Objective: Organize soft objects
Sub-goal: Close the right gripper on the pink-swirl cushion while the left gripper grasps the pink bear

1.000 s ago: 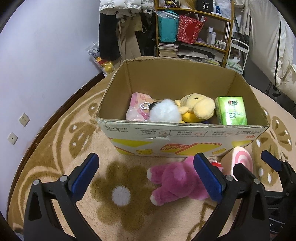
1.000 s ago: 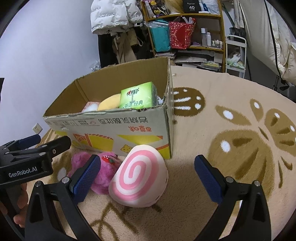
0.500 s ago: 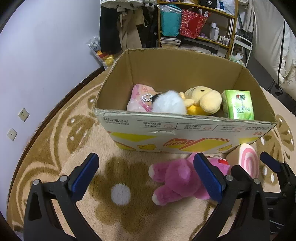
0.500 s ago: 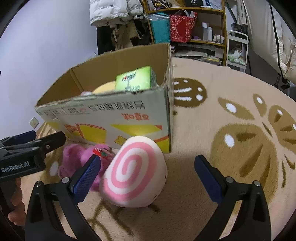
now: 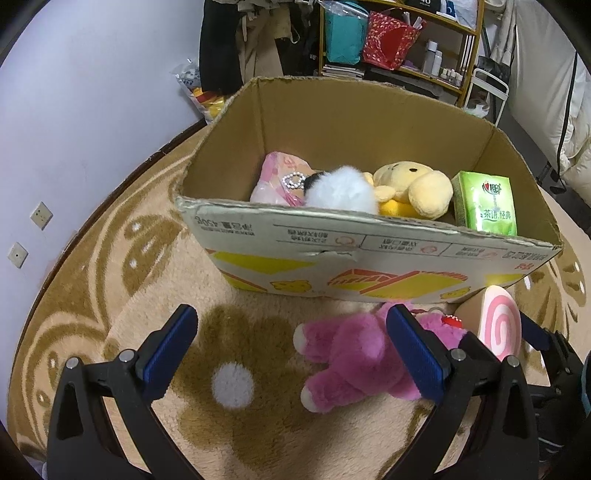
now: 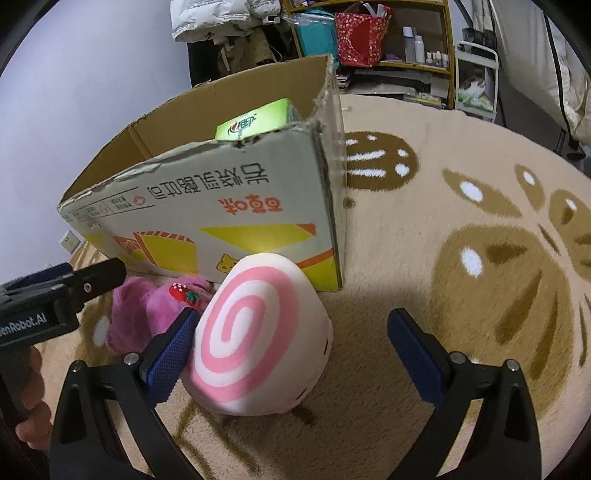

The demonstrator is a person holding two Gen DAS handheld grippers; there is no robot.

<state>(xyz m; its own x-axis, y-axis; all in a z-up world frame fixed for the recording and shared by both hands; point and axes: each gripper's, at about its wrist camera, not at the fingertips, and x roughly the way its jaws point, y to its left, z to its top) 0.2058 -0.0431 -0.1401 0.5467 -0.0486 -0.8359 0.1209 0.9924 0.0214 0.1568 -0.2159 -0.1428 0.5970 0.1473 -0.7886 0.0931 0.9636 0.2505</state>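
Tongs both wide, gripping nothing: right gripper (image 6: 290,354) straddles the swirl cushion (image 6: 255,332) by the box (image 5: 369,254), left gripper (image 5: 293,350) sits over the rug (image 5: 129,280) beside the pink bear (image 5: 351,362).

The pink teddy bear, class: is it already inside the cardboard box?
No, the pink teddy bear lies on the rug outside the cardboard box, beside its front wall.

A lived-in home room: patterned rug (image 5: 110,280), cluttered shelf (image 5: 436,48), hanging coats (image 6: 221,22).
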